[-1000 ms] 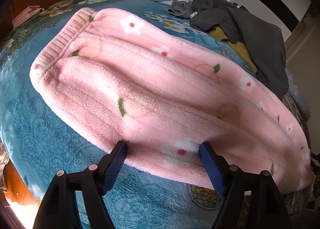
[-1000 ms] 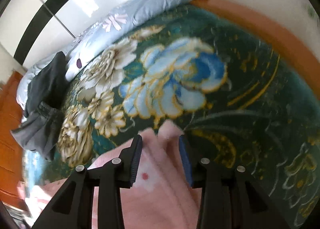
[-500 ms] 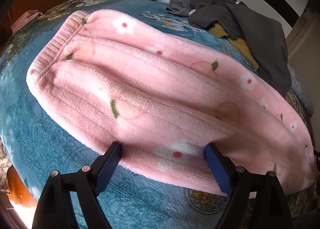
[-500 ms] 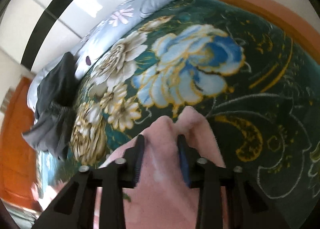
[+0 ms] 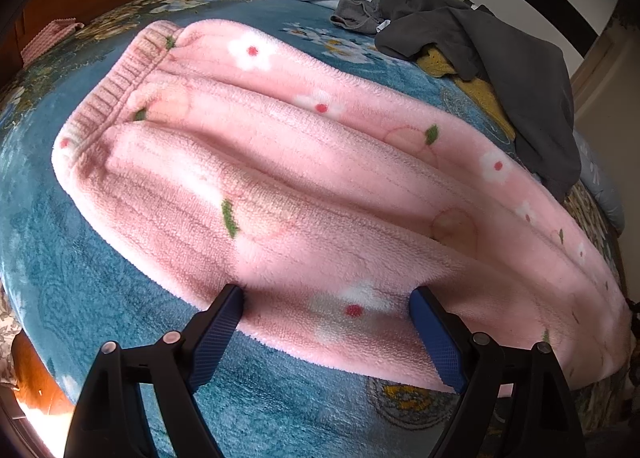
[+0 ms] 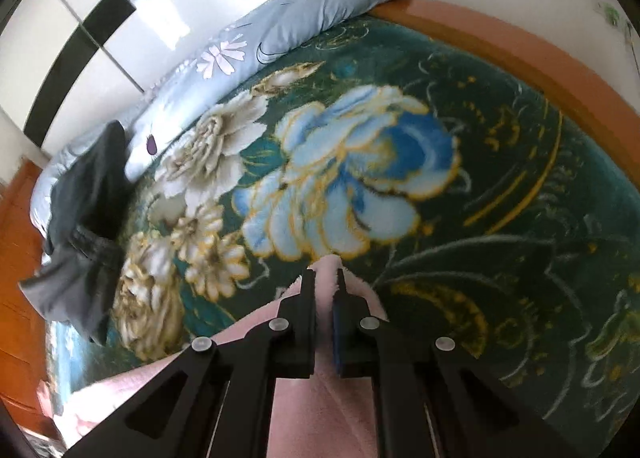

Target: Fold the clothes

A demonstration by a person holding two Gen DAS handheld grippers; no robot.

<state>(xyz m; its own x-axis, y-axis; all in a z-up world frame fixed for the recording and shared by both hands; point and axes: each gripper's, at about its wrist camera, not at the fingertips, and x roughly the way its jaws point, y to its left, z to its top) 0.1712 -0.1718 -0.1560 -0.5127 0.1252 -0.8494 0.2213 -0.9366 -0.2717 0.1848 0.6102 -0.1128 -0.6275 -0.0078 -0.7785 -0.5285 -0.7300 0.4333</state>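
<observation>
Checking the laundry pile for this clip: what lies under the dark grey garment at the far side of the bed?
A yellow knitted item pokes out from under the dark grey garment, both resting on the floral blanket. How far it extends, and whether anything else lies beneath, is covered.

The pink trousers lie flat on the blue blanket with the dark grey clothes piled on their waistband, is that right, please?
Not quite: in the left wrist view the grey clothes lie beside the pink trousers, on the blanket near the leg end, not on the waistband.
</observation>
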